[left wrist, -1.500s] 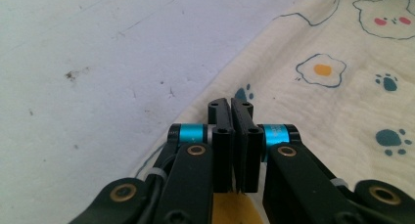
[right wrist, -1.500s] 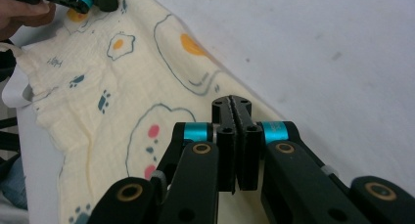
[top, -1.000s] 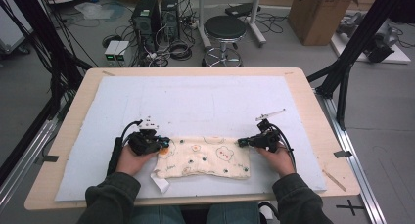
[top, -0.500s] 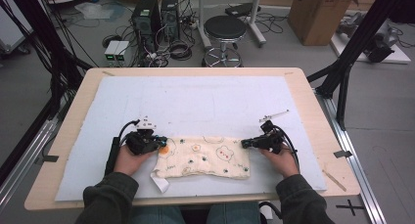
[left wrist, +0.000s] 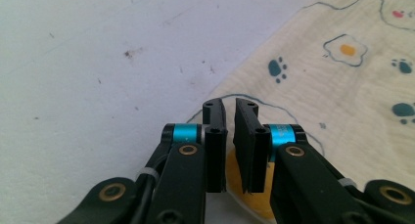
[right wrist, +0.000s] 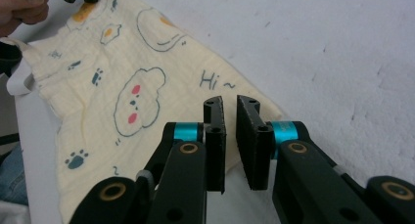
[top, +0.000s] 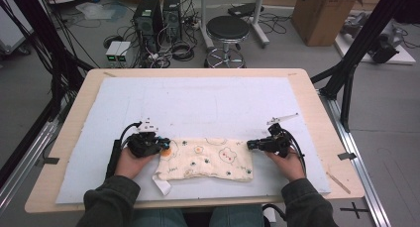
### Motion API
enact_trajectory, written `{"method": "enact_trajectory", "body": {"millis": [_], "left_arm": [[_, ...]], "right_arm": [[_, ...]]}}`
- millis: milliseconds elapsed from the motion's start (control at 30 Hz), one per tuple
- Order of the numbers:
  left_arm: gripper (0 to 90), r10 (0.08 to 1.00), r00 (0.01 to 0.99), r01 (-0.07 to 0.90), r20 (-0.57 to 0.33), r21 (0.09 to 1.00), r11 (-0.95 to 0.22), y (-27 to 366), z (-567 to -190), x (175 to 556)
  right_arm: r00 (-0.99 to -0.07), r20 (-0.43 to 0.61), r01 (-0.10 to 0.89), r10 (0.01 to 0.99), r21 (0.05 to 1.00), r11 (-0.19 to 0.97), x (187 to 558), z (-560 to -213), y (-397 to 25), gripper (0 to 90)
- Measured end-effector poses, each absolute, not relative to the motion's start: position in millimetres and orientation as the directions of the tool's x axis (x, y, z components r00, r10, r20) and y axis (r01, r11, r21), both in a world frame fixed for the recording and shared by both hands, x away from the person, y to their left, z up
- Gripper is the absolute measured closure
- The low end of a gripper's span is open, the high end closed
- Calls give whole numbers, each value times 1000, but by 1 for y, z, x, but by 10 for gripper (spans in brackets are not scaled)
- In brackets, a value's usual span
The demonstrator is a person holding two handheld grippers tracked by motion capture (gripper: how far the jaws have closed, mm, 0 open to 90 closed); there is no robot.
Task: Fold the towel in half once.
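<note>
A pale yellow cloth point(top: 205, 160) printed with eggs, paws and cartoon faces lies flat on the white mat near the front edge. My left gripper point(top: 166, 142) rests at its upper left corner. In the left gripper view the jaws point(left wrist: 229, 104) stand a thin slit apart over the cloth point(left wrist: 342, 87), with nothing pinched between them. My right gripper point(top: 249, 144) sits at the upper right corner. Its jaws point(right wrist: 229, 100) are likewise almost closed above the cloth point(right wrist: 122, 87) by the "Hi~" print. Both point inward.
The white mat point(top: 208, 103) covers most of the wooden table point(top: 74, 113). A white strap point(top: 162, 185) trails from the cloth's lower left corner. Beyond the table stand a stool point(top: 227, 28), computer boxes and a cardboard box point(top: 324, 14).
My right gripper has drifted slightly to the right along the cloth's corner. The cloth and my left gripper stay where they were.
</note>
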State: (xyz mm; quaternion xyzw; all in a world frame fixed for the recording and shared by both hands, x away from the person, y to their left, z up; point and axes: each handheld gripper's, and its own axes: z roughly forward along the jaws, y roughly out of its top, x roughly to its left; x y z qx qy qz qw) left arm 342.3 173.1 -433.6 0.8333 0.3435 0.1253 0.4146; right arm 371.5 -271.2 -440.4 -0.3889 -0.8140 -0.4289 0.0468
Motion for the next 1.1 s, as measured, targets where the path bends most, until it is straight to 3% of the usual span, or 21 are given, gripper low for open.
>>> {"method": "enact_trajectory", "body": {"millis": [200,633,1100], "left_arm": [[766,669,739,450,-79,797,-402,176,-430,340],[611,668,739,436,-89,819,-373,190,-424,336],[516,670,738,424,-87,832,-359,192,-419,332]], "right_arm": [[-714,372,636,593,699,327,367,-432,-271,757],[-745,272,562,609,748,353,366,-423,-264,527],[-750,243,549,616,748,374,366,-423,-260,414]]}}
